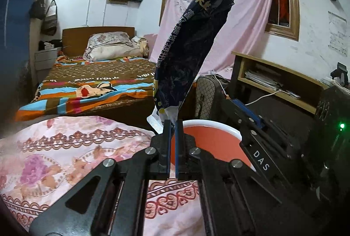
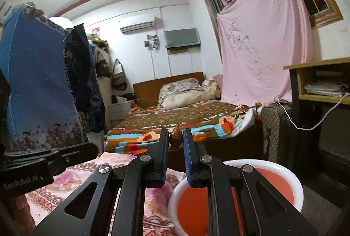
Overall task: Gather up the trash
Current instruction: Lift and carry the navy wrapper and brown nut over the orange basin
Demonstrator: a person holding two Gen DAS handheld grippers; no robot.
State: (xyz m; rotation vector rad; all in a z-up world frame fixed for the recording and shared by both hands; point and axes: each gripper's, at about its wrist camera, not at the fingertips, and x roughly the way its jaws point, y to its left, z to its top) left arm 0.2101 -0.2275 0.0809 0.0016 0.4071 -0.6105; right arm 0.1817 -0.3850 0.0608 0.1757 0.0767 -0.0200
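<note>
The left gripper (image 1: 174, 124) has its jaws clamped on the bottom edge of a dark blue snack wrapper (image 1: 192, 43), which stands tall above the jaws and leans over toward the orange bin (image 1: 215, 142) with the white rim, just behind and to the right of the jaws in the left wrist view. The right gripper (image 2: 176, 137) has its jaws nearly together, pinched on a small brown scrap (image 2: 175, 139); the view is too soft to say what it is, possibly a nut shell or a bit of peel. In the right wrist view the orange bin (image 2: 291, 174) sits just below and right of those jaws, beside the floral quilt (image 2: 65, 179). Both pieces of trash are held up near the bin's rim, neither yet inside it. The wrapper looks light, thin and crinkly, so it should flex and flutter rather than resist; a hold on its sealed end, as now, seems sound, though slick film could slide out of a loose pinch. The brown scrap looks small, hard and light, best held across its middle, and it may drop cleanly once the 2 jaws part.
</note>
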